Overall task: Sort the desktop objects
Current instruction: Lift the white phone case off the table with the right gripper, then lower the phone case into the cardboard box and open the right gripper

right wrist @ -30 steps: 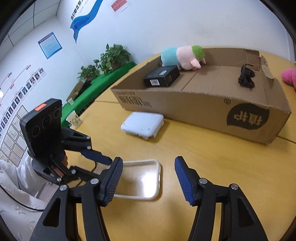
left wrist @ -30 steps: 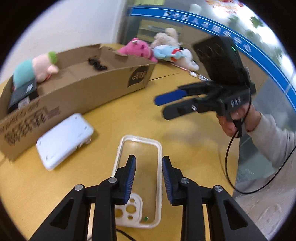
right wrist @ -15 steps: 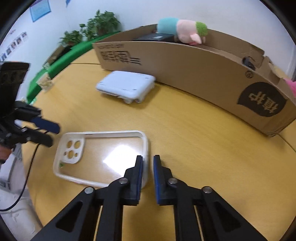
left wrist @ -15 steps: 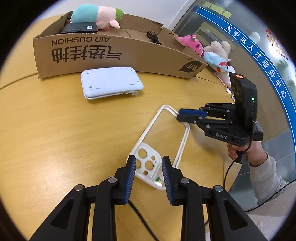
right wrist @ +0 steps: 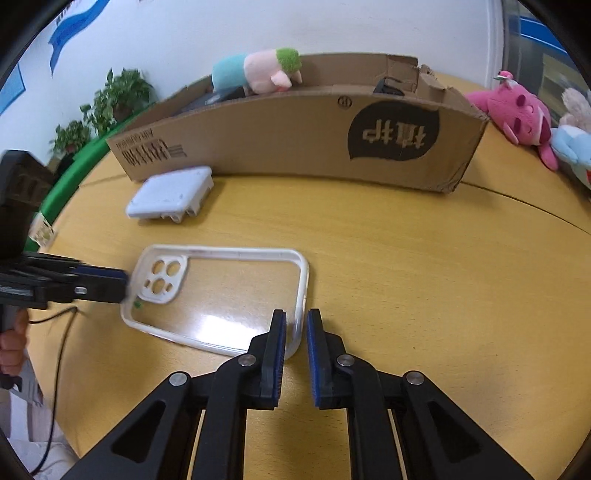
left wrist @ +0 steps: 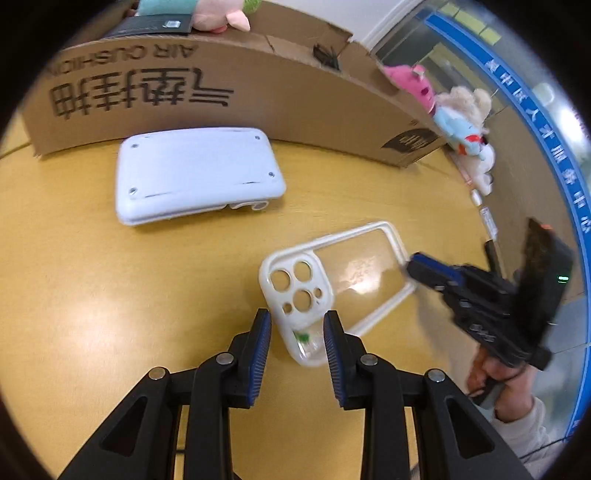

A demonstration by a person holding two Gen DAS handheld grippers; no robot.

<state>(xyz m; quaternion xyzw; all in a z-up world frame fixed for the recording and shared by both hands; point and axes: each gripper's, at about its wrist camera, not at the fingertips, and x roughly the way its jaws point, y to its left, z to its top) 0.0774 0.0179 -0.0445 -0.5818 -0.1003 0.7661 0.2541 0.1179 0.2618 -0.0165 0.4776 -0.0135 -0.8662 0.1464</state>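
A clear phone case (left wrist: 332, 273) with a white rim lies on the yellow table, also in the right wrist view (right wrist: 221, 291). My left gripper (left wrist: 297, 332) is open, its jaws straddling the case's camera-end corner. My right gripper (right wrist: 295, 328) is nearly shut, its jaws on either side of the rim at the case's opposite corner; the right gripper also shows in the left wrist view (left wrist: 424, 269) at the case's far end. A white flat device (left wrist: 195, 177) lies in front of the cardboard box (left wrist: 229, 92).
The box holds a black box (left wrist: 155, 24), a pink and teal plush (right wrist: 258, 70) and a black cable bundle (left wrist: 325, 55). A pink plush (right wrist: 517, 110) and a blue and beige plush (left wrist: 461, 118) lie beyond the box's right end. A black cable (right wrist: 55, 332) trails off the table's edge.
The right gripper closed from wide open to a narrow gap and came down to the case's rim. The left gripper swung round to the case's camera end. The case has turned on the table.
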